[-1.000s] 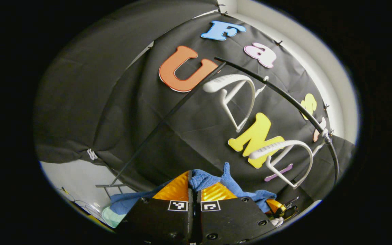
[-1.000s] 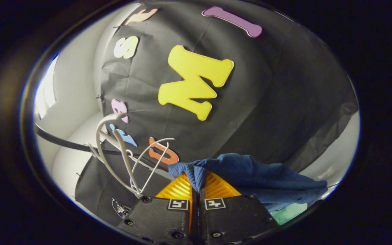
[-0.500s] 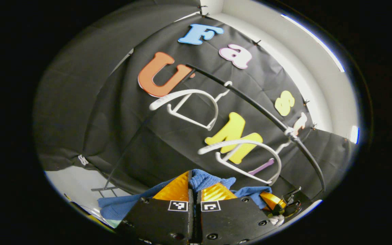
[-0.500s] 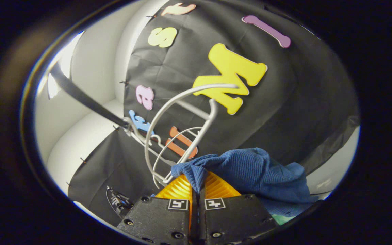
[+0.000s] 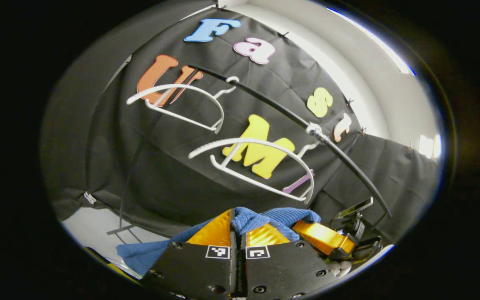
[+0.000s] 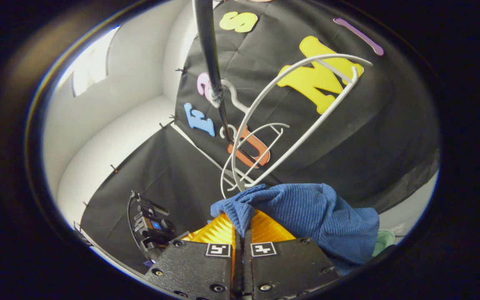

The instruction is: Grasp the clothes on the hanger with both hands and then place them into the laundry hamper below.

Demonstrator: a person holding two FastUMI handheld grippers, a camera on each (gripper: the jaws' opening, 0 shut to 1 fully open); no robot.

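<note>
Hangers sit higher in the left gripper view than a second ago, and in the right gripper view the rail now runs almost straight up. You keep your left claw pinched tight on a fold of the blue knitted garment, with your right claw clamped on another bunch of it. The ribbed cloth is clear of both bare white hangers, bunched over the fingers and trailing down to the side. Your other claw shows beside the fold.
</note>
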